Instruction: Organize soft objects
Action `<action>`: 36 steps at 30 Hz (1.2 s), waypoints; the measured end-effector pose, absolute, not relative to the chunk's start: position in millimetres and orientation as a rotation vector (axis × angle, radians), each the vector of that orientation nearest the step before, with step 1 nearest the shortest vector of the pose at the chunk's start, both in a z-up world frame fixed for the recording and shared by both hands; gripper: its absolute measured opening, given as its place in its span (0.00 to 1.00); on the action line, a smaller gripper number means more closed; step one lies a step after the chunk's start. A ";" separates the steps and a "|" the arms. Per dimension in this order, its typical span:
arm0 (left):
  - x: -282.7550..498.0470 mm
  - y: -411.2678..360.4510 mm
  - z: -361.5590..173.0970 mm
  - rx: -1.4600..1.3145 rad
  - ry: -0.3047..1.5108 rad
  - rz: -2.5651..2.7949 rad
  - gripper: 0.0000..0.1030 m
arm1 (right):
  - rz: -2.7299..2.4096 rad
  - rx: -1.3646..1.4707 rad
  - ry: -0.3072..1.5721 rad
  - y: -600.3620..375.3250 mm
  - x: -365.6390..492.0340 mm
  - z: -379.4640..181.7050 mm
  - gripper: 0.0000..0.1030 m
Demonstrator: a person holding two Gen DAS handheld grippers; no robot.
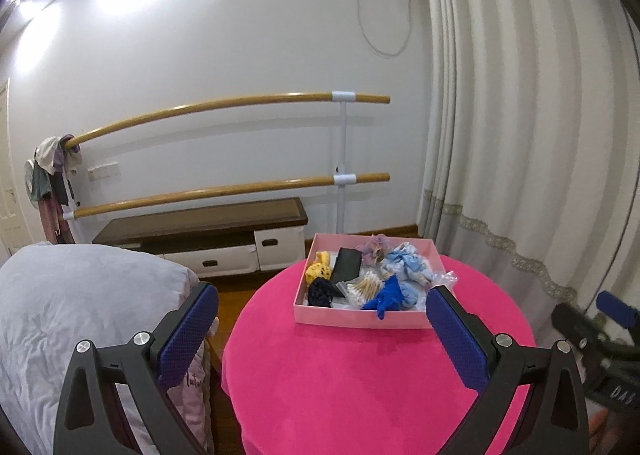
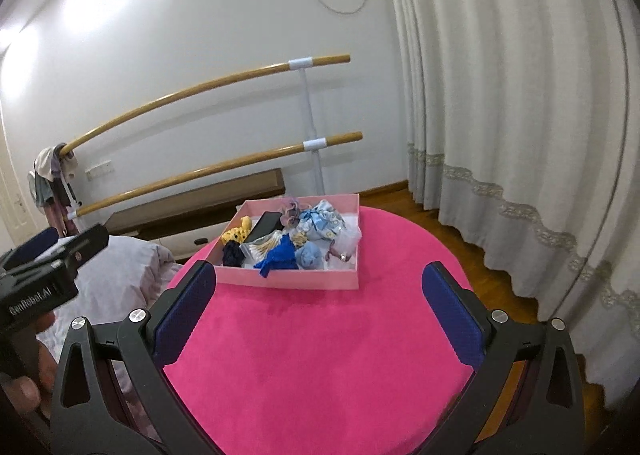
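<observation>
Nearest to me, the left gripper point(image 1: 322, 297) hangs over the near edge of the round table point(image 1: 360, 375), its 2 jaws spread wide with nothing between them. Its fingers point(image 1: 188, 331) are black plastic arms faced with dimpled blue rubber pads. The right gripper point(image 2: 319, 281) hovers just to its right in the same pose, jaws wide apart and empty, touching nothing. A person's hand point(image 2: 24, 383) wraps the handle of the left tool at the left edge of the right wrist view.

The table wears a hot-pink, velvety cover, smooth and bare on its near half. On the far half sits a shallow pink cardboard box point(image 1: 360, 319), square and open-topped. The soft things lie heaped inside it: a dark navy scrunchie point(image 1: 321, 292) in the near-left corner, a yellow spotted scrunchie point(image 1: 318, 269) behind it, a bright blue cloth piece point(image 1: 386, 297) draped over the near wall, and a pale blue ruffled scrunchie point(image 1: 404, 265) toward the far right. A lilac gauzy scrunchie point(image 1: 372, 249) sits at the far wall. Between them are a flat black case point(image 1: 346, 265) and a clear bag of cotton swabs point(image 1: 366, 287).

Left of the table lies a grey crumpled quilt point(image 1: 80, 315). Beyond stand a low dark-topped cabinet point(image 1: 208, 231), 2 wooden barres point(image 1: 224, 107) on a white wall, and pleated cream curtains point(image 1: 520, 135) at right.
</observation>
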State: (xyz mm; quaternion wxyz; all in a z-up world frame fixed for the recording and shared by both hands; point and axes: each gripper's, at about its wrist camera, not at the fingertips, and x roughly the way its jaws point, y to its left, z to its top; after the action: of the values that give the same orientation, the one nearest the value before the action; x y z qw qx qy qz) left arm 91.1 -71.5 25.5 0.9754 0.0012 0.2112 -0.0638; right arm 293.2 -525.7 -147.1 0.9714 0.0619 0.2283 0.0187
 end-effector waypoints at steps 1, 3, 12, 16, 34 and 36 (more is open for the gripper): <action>81.6 -70.9 26.5 0.003 0.421 -0.128 1.00 | 0.034 0.120 0.457 -525.3 289.3 -147.5 1.00; 65.1 -70.0 26.9 0.001 0.414 -0.132 1.00 | 0.019 0.101 0.443 -521.3 277.5 -146.8 1.00; 14.7 -65.1 27.0 -0.008 0.381 -0.127 1.00 | 0.014 0.079 0.382 -511.2 243.4 -137.9 1.00; 7.0 -63.5 25.1 -0.014 0.381 -0.120 1.00 | 0.022 0.074 0.379 -507.6 237.7 -137.2 1.00; 12.8 -46.4 23.8 -0.087 0.394 -0.131 1.00 | 0.014 0.059 0.370 -504.0 233.1 -135.9 1.00; 14.3 -44.7 24.4 -0.089 0.389 -0.128 1.00 | 0.013 0.055 0.372 -503.8 234.0 -135.8 1.00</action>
State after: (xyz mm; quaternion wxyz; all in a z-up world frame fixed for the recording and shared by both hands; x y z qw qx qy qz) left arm 14.3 -44.7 24.4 0.9781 -0.0440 0.1932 -0.0635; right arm 234.0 -503.8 -135.8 0.9823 0.0274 0.1850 0.0067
